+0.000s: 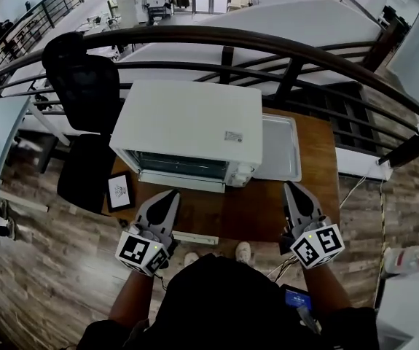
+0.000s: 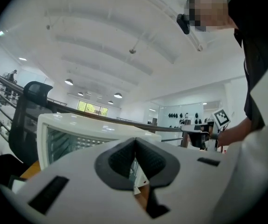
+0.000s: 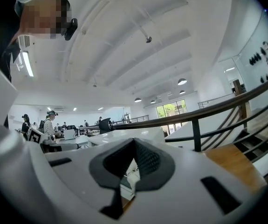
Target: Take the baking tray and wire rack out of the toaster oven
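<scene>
In front of the toaster oven (image 1: 187, 133), I hold left gripper (image 1: 171, 195) and right gripper (image 1: 291, 188) closed, empty; next step: open the door (image 1: 183, 166).

Brown wooden desk (image 1: 264, 208), pushed up against the curved railing. The white toaster oven (image 1: 187, 126) sits on the left-middle of it, glass front facing the near edge. A flat silver tray (image 1: 279, 149) lies on the wood just beside the oven's right side. At the near left corner there's a small black-framed card (image 1: 119, 191), and a thin white strip (image 1: 195, 238), maybe a label, along the near edge.
</scene>
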Available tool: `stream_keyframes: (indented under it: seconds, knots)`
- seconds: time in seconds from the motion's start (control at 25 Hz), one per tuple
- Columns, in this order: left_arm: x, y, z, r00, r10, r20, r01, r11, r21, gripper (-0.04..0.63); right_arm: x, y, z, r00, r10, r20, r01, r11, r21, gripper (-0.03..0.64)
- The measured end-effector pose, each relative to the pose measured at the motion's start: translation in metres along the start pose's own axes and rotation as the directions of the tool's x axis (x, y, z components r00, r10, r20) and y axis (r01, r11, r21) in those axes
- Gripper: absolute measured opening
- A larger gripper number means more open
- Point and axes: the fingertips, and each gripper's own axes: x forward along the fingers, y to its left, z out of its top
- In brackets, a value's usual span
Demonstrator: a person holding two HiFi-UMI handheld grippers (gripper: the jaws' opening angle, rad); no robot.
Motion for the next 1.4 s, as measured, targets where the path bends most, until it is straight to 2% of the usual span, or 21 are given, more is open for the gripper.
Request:
stream_keyframes:
  seconds: [0.08,0.12,0.16,0.2,0.24,0.28,0.32,0.36,0.4,0.44,0.48,0.64,0.84,0.88,1.08,1.28,1.4]
  knots:
    - [-0.002,0.009,-0.005,1.000,0.019,-0.009,-0.019,0.999,-0.025,0.012,0.005,0.006,-0.001,1.000,0.011,-0.006,-0.011,1.000,0.012,-0.002]
    - [-0.002,0.015,-0.011,0.999,0.032,-0.023,-0.033,0.997,-0.064,0.012,0.007,0.009,-0.003,1.000,0.016,-0.012,-0.016,1.000,0.020,-0.002]
    - [0.000,0.022,-0.020,0.998,0.044,-0.041,-0.049,0.990,-0.132,0.012,0.008,0.012,-0.007,1.000,0.021,-0.019,-0.020,0.999,0.030,-0.002]
    - [0.002,0.030,-0.031,0.997,0.056,-0.061,-0.069,0.970,-0.233,0.014,0.009,0.015,-0.011,0.999,0.024,-0.028,-0.023,0.999,0.041,-0.002]
    - [0.004,0.039,-0.043,0.995,0.069,-0.073,-0.091,0.930,-0.357,0.014,0.009,0.018,-0.016,0.999,0.025,-0.036,-0.024,0.998,0.051,-0.002]
    - [0.006,0.049,-0.055,0.993,0.087,-0.075,-0.113,0.867,-0.485,0.018,0.010,0.020,-0.022,0.999,0.025,-0.044,-0.022,0.998,0.063,-0.002]
    - [0.007,0.059,-0.067,0.991,0.113,-0.070,-0.133,0.791,-0.597,0.026,0.011,0.022,-0.027,0.998,0.022,-0.050,-0.019,0.997,0.076,-0.002]
    - [0.008,0.070,-0.078,0.987,0.144,-0.067,-0.150,0.719,-0.679,0.049,0.012,0.024,-0.033,0.998,0.019,-0.057,-0.014,0.996,0.090,-0.003]
    - [0.009,0.079,-0.091,0.982,0.172,-0.072,-0.170,0.664,-0.728,0.093,0.012,0.024,-0.039,0.998,0.014,-0.064,-0.007,0.995,0.102,-0.002]
    - [0.012,0.086,-0.102,0.978,0.190,-0.085,-0.188,0.633,-0.751,0.132,0.011,0.025,-0.044,0.997,0.007,-0.071,0.001,0.994,0.112,-0.002]
    - [0.016,0.090,-0.111,0.976,0.194,-0.096,-0.198,0.621,-0.759,0.146,0.010,0.025,-0.048,0.997,-0.002,-0.077,0.011,0.993,0.119,-0.002]
    - [0.041,0.102,-0.127,0.984,0.145,-0.100,-0.169,0.613,-0.772,0.167,0.004,0.032,-0.059,0.995,-0.045,-0.085,0.056,0.990,0.131,-0.003]
    - [0.072,0.118,-0.150,0.988,0.094,-0.123,-0.154,0.553,-0.819,0.169,-0.013,0.026,-0.074,0.984,-0.139,-0.110,0.156,0.974,0.165,-0.002]
    - [0.078,0.123,-0.153,0.988,0.096,-0.119,-0.152,0.538,-0.829,0.170,-0.017,0.023,-0.074,0.981,-0.159,-0.111,0.177,0.968,0.176,-0.002]
    - [0.113,0.136,-0.162,0.992,0.112,-0.057,-0.099,0.417,-0.903,0.178,-0.039,0.009,-0.068,0.962,-0.251,-0.105,0.266,0.950,0.161,-0.003]
    - [0.131,0.145,-0.172,0.990,0.134,-0.039,-0.086,0.363,-0.928,0.179,-0.069,-0.011,-0.072,0.931,-0.347,-0.116,0.363,0.913,0.186,-0.003]
    - [0.147,0.146,-0.168,0.992,0.123,0.021,-0.020,0.321,-0.947,0.175,-0.079,-0.017,-0.074,0.918,-0.375,-0.127,0.394,0.898,0.194,-0.003]
